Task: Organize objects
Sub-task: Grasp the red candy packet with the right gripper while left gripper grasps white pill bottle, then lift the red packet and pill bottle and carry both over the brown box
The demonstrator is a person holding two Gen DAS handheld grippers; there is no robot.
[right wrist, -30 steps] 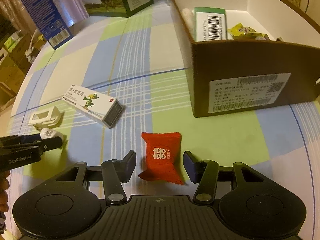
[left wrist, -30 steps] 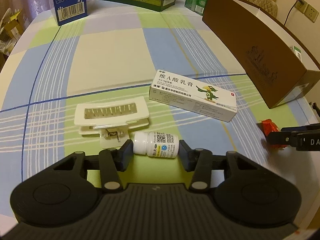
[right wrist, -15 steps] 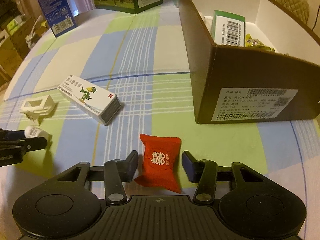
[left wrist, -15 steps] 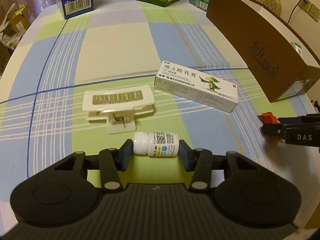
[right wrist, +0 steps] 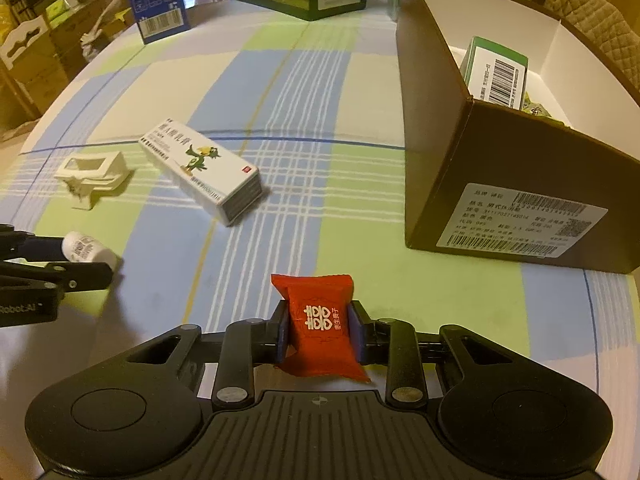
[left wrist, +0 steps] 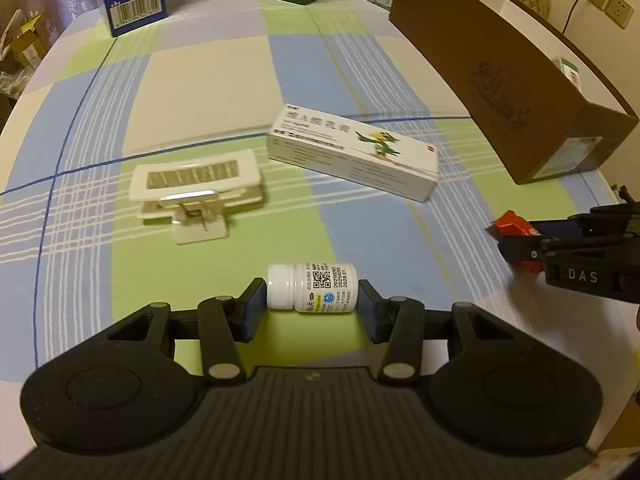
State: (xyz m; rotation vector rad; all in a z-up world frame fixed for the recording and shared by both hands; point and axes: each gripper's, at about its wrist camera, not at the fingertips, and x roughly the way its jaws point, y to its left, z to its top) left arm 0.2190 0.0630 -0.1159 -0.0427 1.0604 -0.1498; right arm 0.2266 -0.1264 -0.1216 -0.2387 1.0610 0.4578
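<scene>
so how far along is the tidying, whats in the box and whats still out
Done: the brown box already holds a green carton and some packets. In hand: the right gripper is shut on the red sachet; the left gripper brackets the white bottle, grip unclear. Left: the hair clip and ointment box lie on the tablecloth.

A home: checked tablecloth [left wrist: 208, 92], quilted chair [right wrist: 592, 12], stacked cartons [right wrist: 36, 60] along the wall.

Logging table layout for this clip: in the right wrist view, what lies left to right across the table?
White pill bottle → white hair clip → ointment box → red candy packet in the right gripper → brown cardboard box.
</scene>
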